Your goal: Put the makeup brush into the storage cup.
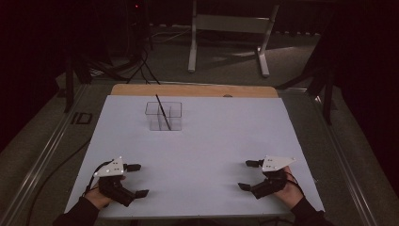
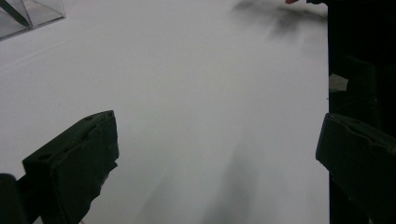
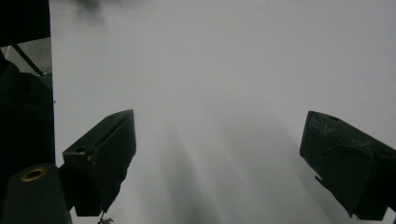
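A clear plastic box (image 1: 163, 116) stands toward the back of the white table sheet (image 1: 197, 146), with a thin dark stick (image 1: 161, 112) leaning in it. The box's corner (image 2: 28, 16) also shows at the top left of the left gripper view. My left gripper (image 1: 136, 179) rests at the front left of the sheet, jaws wide apart and nothing between them. At the front right my right gripper (image 1: 248, 174) is open too, its black fingers (image 3: 105, 158) spread over bare sheet.
A wooden table edge (image 1: 193, 89) shows behind the sheet. Beyond it stand the legs of a white frame (image 1: 228, 28) on a dark floor. Cables (image 1: 127, 66) trail on the floor at the back left. The sheet's front edge (image 1: 197, 215) lies just below both hands.
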`<state>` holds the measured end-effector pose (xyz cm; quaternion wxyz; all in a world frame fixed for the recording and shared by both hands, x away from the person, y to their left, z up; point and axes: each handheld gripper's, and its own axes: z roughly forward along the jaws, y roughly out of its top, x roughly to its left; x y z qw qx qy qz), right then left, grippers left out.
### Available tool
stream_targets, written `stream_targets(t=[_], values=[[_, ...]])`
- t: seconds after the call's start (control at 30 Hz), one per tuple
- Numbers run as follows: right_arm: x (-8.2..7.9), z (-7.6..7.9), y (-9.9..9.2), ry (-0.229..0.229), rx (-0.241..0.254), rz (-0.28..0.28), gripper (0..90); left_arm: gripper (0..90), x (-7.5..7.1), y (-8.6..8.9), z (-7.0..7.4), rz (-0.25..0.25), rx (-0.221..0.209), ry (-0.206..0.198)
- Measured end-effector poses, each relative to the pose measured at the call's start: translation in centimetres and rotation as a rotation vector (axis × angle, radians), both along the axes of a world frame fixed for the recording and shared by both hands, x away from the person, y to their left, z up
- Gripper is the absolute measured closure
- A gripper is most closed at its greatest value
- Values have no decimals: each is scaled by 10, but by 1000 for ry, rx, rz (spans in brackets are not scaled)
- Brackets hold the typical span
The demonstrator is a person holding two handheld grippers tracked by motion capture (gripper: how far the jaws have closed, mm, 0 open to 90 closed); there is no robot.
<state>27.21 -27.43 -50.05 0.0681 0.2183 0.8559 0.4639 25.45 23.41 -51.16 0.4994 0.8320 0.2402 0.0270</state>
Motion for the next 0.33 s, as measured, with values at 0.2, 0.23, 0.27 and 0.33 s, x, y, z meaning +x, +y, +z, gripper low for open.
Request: stream_targets(t=[0.2, 0.23, 0.27, 0.33], values=[[0, -1, 1, 8, -11, 6, 110, 7, 0, -1, -1, -2, -2, 4], [0, -1, 1, 7, -10, 5, 110, 6, 0, -1, 0, -1, -6, 5], [0, -2, 1, 7, -11, 5, 110, 6, 1, -1, 0, 5, -4, 3], [0, -2, 1, 7, -12, 5, 110, 6, 0, -1, 0, 7, -8, 3]])
